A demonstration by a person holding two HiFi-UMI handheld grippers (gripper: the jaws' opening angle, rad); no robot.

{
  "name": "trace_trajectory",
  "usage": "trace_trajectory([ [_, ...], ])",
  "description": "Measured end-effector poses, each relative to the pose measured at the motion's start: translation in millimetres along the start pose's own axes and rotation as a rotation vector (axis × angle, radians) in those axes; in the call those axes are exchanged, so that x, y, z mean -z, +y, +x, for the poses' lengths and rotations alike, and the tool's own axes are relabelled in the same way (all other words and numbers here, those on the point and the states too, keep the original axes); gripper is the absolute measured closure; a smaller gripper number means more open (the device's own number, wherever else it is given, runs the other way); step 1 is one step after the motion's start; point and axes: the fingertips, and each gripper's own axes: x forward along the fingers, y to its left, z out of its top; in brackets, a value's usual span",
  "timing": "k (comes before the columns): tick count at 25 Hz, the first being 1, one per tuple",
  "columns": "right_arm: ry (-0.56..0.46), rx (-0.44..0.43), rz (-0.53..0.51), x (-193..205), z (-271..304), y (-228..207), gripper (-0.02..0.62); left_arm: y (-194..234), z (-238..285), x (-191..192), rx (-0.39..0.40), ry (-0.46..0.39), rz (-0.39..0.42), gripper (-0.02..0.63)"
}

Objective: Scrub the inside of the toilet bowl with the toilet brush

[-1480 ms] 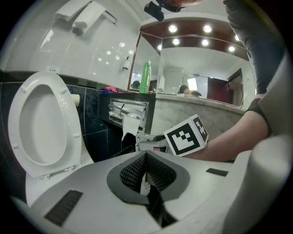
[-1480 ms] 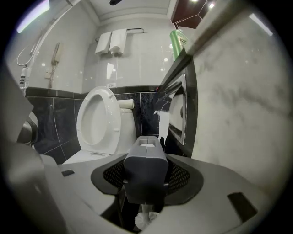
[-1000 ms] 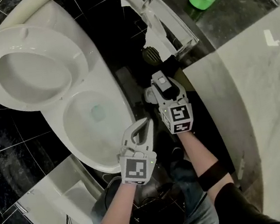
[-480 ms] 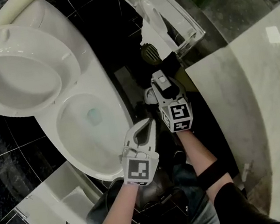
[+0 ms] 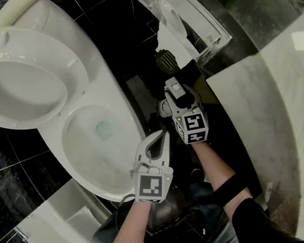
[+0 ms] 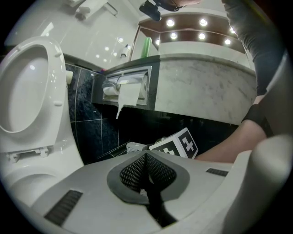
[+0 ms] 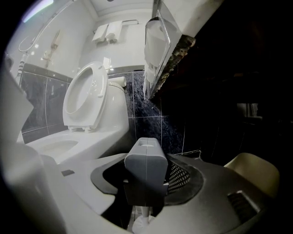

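Peering past your right gripper, you lose the bristle end of the toilet brush in the dark; only its grey handle and some white shaft show. That gripper clamps the handle; your left gripper is pinched together on nothing, beside the toilet bowl. To your right the marble counter crowds in. The brush stands roughly upright, outside the bowl

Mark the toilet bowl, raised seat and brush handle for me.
White porcelain toilet bowl (image 5: 129, 116): head view, right rim.
Raised white toilet seat (image 5: 21, 44): head view, top of ring.
Grey toilet brush handle (image 7: 145, 167): right gripper view, boxy top end.
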Motion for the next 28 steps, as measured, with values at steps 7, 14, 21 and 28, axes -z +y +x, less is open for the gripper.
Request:
trace_trajectory([
  [7,0.077,0.013,-0.002,36,1,0,0.359,0,2,9,0.004,0.010,0.005,0.606],
  [14,0.157,0.029,-0.002,75,-8,-6,0.344,2,1,17,0.006,0.018,-0.007,0.606],
  [21,0.157,0.042,0.006,70,-9,-7,0.337,0,0,17,0.010,0.017,-0.018,0.606],
  [28,0.154,0.024,-0.014,33,-31,2,0.288,-3,-20,-10,-0.006,0.017,-0.031,0.606],
])
